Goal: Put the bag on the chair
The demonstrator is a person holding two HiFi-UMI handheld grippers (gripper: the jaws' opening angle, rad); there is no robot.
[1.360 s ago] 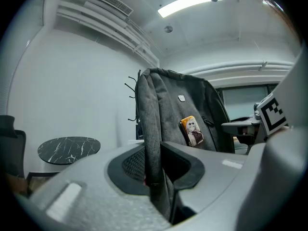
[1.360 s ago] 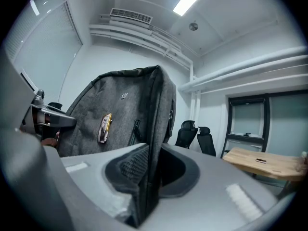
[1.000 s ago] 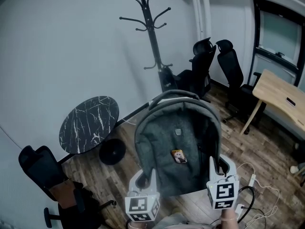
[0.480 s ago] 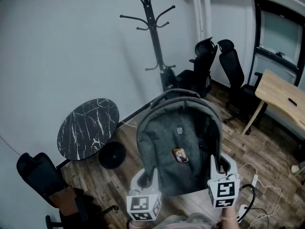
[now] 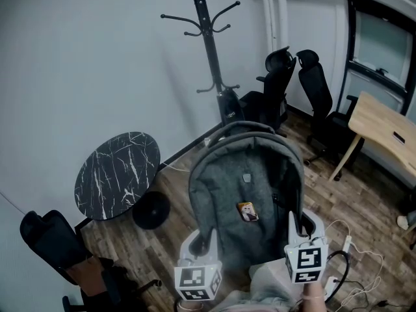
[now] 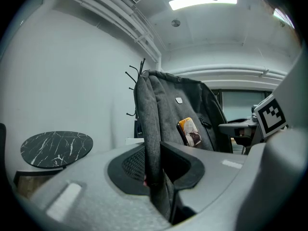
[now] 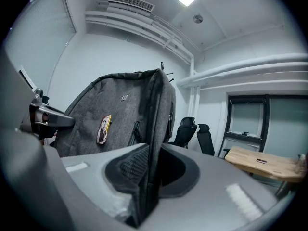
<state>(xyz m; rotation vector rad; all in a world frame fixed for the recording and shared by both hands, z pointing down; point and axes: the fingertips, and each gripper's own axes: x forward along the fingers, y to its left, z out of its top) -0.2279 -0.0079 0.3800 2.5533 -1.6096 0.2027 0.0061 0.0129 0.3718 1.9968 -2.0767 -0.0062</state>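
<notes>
A black office chair [image 5: 49, 242] stands lower left, near a round black marble table [image 5: 117, 174]. Your left hand-held gripper [image 5: 201, 242] grips the left edge of a grey fabric backpack [image 5: 244, 187], held upright above the wooden floor [image 5: 364, 203]; your right hand-held gripper [image 5: 302, 227] grips its right edge.

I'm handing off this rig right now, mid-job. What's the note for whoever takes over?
Grippers: the left tongs are shut on the left edge of the grey bag; the right tongs are shut on its right edge.
Things: the bag is upright, held up between both tongs, on no chair. A black office chair stands at lower left by the marble round table; two other black chairs stand near the far wall.
Done: bag picked up.
Left: carry it to a chair, set it on the seat, open both tongs.
</notes>
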